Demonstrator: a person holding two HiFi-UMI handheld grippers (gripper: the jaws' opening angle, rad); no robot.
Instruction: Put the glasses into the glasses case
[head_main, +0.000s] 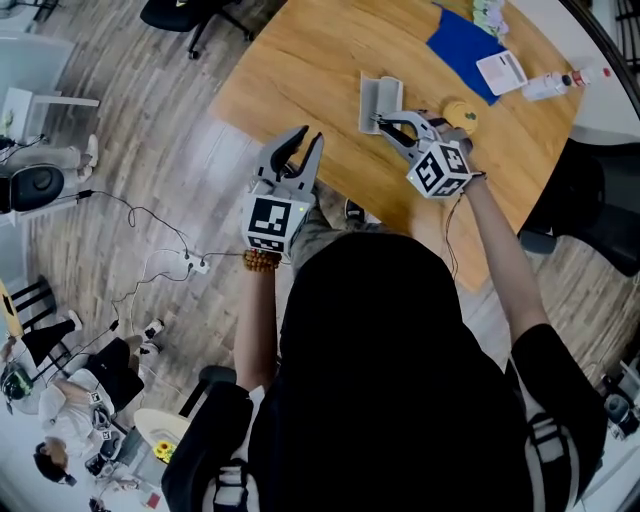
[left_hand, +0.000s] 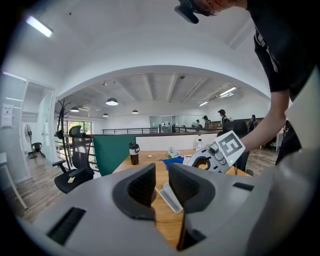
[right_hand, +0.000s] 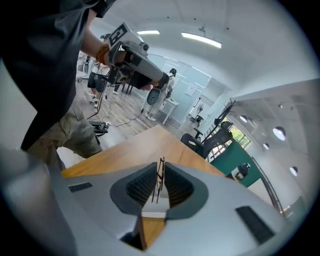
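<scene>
Glasses (right_hand: 159, 181): clamped in the right gripper (head_main: 386, 127). A thin dark part of the frame stands upright between its pads. They are not yet inside the case.
Right gripper jaws: set narrow and pressed on the frame from both sides. No gap is seen beside the wire in the right gripper view.
Glasses case (head_main: 380, 98): grey and apparently lying open on the table (head_main: 300, 70). It is just ahead of and below the right gripper's tips, and a pale strip of it is seen under those jaws in the right gripper view. Whether the glasses touch it yet cannot be told.
Left gripper (head_main: 309, 136): jaws partly apart with nothing between them. It is held out to the side of the right gripper, at the table's near edge. The case is seen beyond its tips, apart from them.
Other things: a blue cloth (head_main: 458, 42) and a yellow object (head_main: 461, 115) lie beyond and beside the right gripper. Neither is touched.
Done so far: the pick-up is judged complete, since the glasses are gripped and held over the near end of the case.
Left to do: the glasses are to be lowered into the hollow of the case and the jaws opened to release them. The case may need to be steadied by the left gripper, judging by its empty, part-open jaws. Closing the lid is not called for by the task.
Progress: judged past the halfway mark, with the placing itself not yet done.
</scene>
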